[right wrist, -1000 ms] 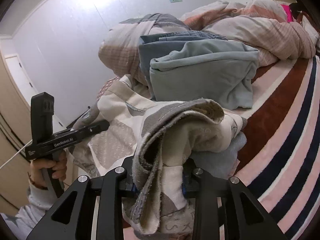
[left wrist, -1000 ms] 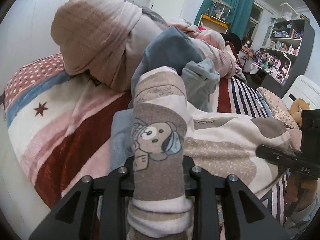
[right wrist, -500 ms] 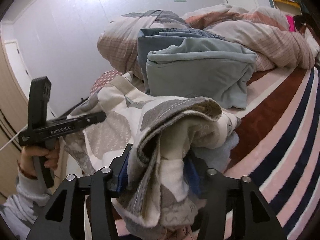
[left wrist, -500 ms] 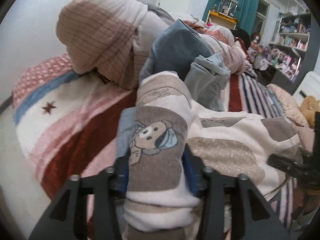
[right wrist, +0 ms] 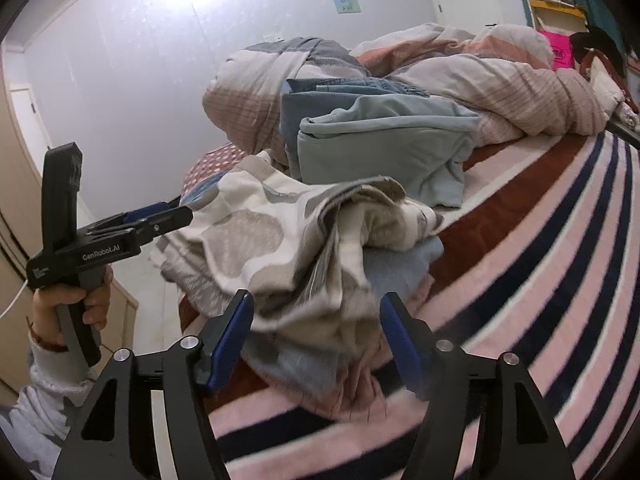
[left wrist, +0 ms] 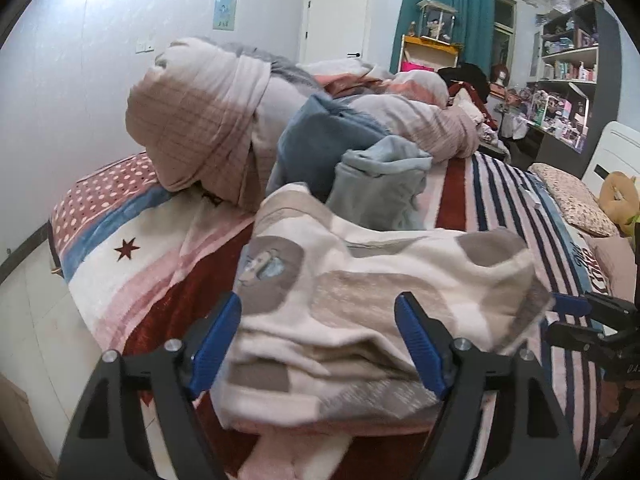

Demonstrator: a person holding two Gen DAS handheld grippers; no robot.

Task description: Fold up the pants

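Observation:
The folded pants (left wrist: pixel 360 292), beige, white and grey with a bear print, lie on the striped bed blanket (left wrist: pixel 160 280). My left gripper (left wrist: pixel 318 340) is at their near edge. Its jaws are opening, and the cloth lies between the blue pads (left wrist: pixel 218 336) without either pad pressing on it. In the right wrist view the pants (right wrist: pixel 256 232) rest partly on a light blue garment (right wrist: pixel 400 268). My right gripper (right wrist: pixel 316 340) straddles their bunched end, its jaws also opening, and its pads are clear of the cloth. A hand (right wrist: pixel 68 300) holds the left gripper (right wrist: pixel 160 216) at the far side.
A stack of folded blue-grey clothes (left wrist: pixel 372 176) sits just behind the pants. A rolled pink plaid duvet (left wrist: pixel 200 120) lies beyond it. The bed edge and floor (left wrist: pixel 32 320) are to the left. A pillow (left wrist: pixel 568 196) and shelves (left wrist: pixel 568 72) stand at the right.
Both grippers were shut on the pants and have let go. Both have pulled back and up. The pants have settled flatter onto the bed.

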